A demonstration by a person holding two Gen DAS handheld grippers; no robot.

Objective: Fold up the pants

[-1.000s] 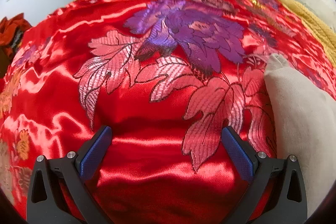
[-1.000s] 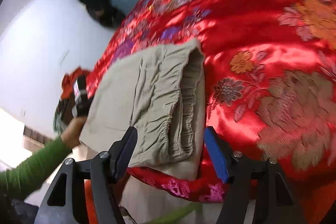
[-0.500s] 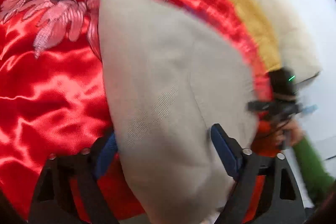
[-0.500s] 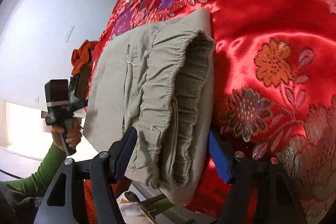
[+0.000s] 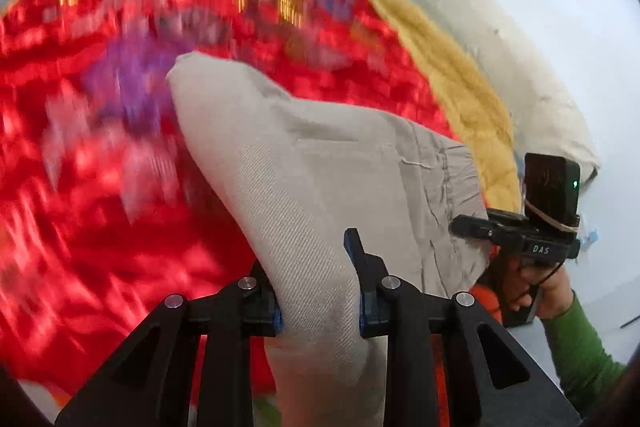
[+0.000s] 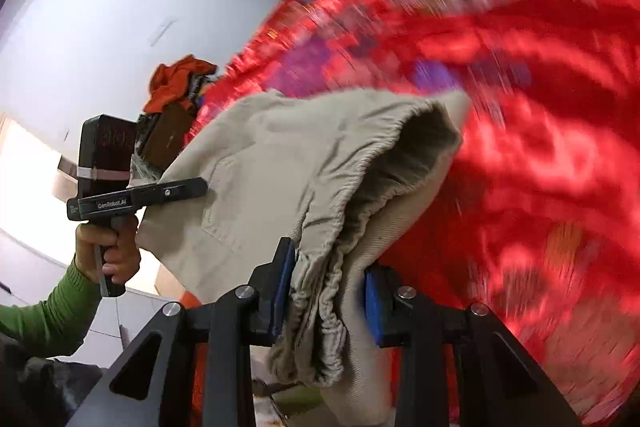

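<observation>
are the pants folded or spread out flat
Folded: the beige pants form a doubled bundle, waistband layered over fabric, each end clamped in a hand-held gripper.

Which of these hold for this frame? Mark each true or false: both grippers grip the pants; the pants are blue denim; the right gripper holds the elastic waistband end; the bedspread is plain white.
1. Both the left gripper and the right gripper grip the pants: true.
2. The pants are blue denim: false, they are beige.
3. The right gripper holds the gathered waistband end: true.
4. The bedspread is plain white: false, it is red with a floral pattern.
</observation>
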